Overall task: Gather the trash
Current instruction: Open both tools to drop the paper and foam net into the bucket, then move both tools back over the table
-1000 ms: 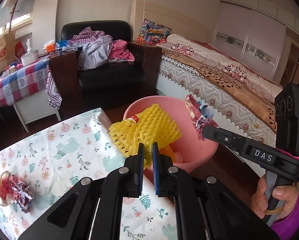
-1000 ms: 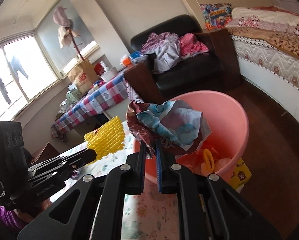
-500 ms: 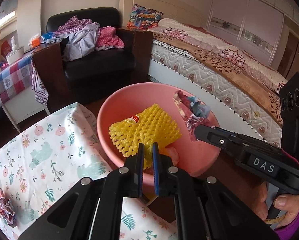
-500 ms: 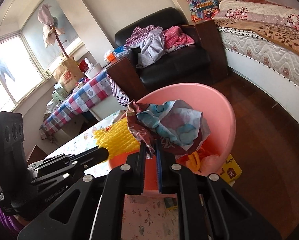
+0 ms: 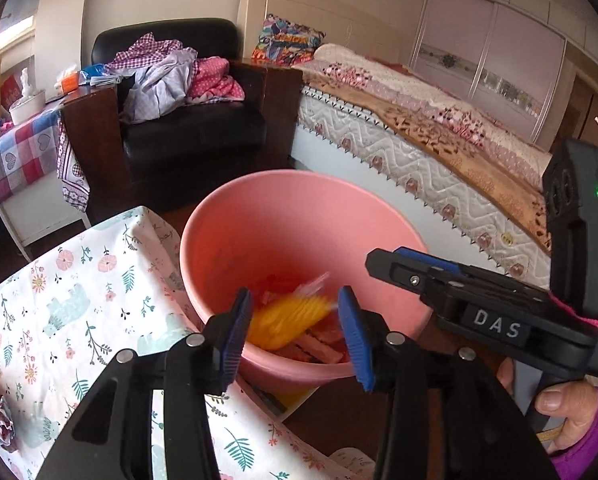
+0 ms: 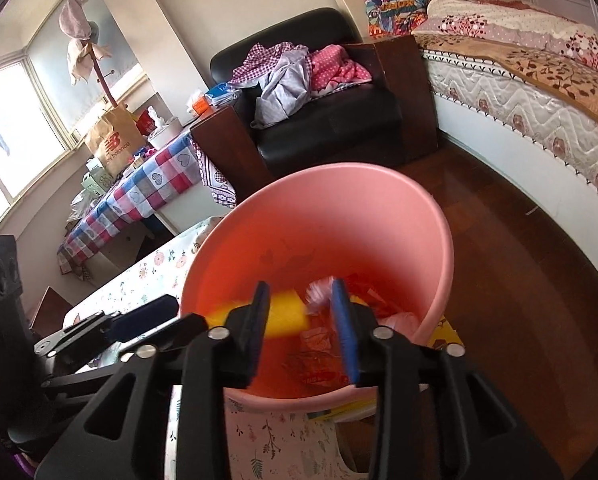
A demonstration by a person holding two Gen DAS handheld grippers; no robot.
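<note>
Both my grippers hang over the pink bucket [image 5: 299, 216], jaws opening and gripping nothing. Below my left gripper [image 5: 295, 330] the yellow foam net [image 5: 287, 320] blurs inside it; under my right gripper [image 6: 301, 328] a smeared wrapper [image 6: 319, 292], probably loose.

Smooth, seemingly plastic pink bin [image 5: 299, 216]

left tool [image 5: 295, 332]: jaws opening, nothing gripped | right tool [image 6: 304, 326]: jaws opening, nothing gripped
</note>
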